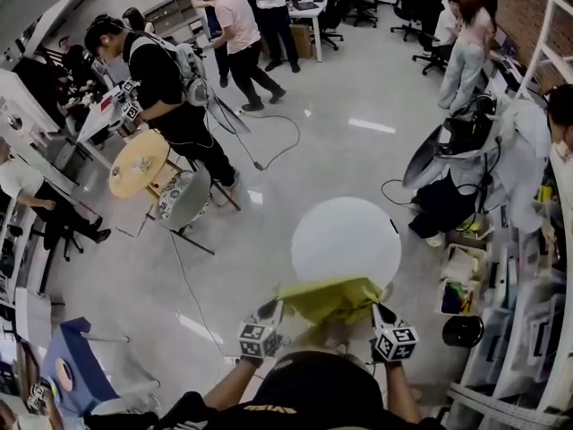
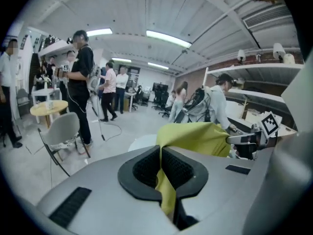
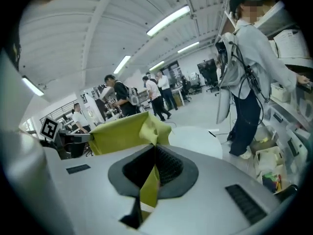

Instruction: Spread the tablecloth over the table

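A yellow-green tablecloth (image 1: 331, 297) hangs stretched between my two grippers, lifted just at the near edge of the round white table (image 1: 346, 236). My left gripper (image 1: 269, 312) is shut on the cloth's left corner, and in the left gripper view the tablecloth (image 2: 195, 137) runs up out of the closed jaws. My right gripper (image 1: 377, 313) is shut on the right corner; the tablecloth (image 3: 124, 133) shows pinched between its pads in the right gripper view. The table (image 3: 195, 136) lies beyond the cloth, its top bare.
A grey chair (image 1: 185, 199) and a small yellow round table (image 1: 139, 162) stand to the left, with a person in black beside them. Cables trail across the floor (image 1: 269, 141). A person in white (image 3: 244, 77) and cluttered shelves (image 1: 501, 276) are close on the right.
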A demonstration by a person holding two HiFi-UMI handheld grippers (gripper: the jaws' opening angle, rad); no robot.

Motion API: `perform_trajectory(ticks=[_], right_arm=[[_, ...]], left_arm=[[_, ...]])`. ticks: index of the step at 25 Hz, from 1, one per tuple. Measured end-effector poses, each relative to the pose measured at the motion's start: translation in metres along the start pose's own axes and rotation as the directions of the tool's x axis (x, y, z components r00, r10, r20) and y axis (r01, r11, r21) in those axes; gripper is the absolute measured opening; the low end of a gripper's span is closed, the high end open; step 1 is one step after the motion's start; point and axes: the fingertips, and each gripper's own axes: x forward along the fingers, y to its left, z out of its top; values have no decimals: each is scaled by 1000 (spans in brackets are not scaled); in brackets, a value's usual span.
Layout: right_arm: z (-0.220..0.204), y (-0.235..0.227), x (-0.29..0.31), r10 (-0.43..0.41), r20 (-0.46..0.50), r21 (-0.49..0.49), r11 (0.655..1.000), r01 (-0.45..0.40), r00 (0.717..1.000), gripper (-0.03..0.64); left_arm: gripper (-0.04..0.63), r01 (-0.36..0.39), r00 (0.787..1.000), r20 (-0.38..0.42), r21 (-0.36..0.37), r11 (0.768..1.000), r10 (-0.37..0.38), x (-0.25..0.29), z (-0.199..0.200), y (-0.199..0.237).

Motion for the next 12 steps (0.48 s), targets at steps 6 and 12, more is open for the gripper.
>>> perform_trajectory(ticks=[6,12], right_arm=[[31,34,-41,79,126,-10,997,-78,989,8],[31,47,-75,65,178,-50,997,-57,982,8]], left_arm=[[20,-90,990,114,66,994,82,-72,40,-18],[20,-63,980,198,133,989,36,-96,53,-43]])
